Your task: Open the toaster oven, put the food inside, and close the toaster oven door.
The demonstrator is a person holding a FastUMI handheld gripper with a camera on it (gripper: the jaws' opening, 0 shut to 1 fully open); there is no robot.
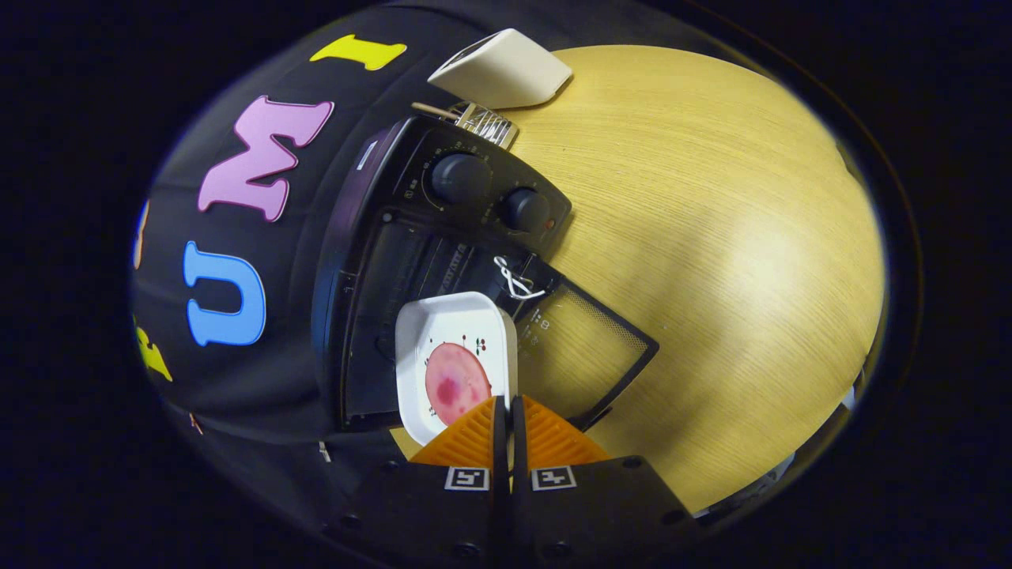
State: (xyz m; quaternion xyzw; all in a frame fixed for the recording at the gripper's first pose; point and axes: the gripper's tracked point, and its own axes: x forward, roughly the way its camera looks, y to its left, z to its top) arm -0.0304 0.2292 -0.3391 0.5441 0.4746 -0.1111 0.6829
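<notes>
The black toaster oven (395, 237) with two round knobs (461, 178) stands on a wooden table (711, 237). Its glass door (581, 348) hangs fully open, and the dark cavity (411, 261) shows behind it. A white square plate (455, 316) carries a round pink slice of food (455, 385). My gripper (506, 407) is shut on the plate's near rim, with both fingers pressed close together. The plate is tilted at the cavity's mouth, over the inner end of the door.
A white box-like object (502, 71) and a small wire rack (486, 125) lie beyond the oven near the booth wall. A white wire loop (514, 280) sits by the door's hinge. Bare tabletop stretches beside the open door.
</notes>
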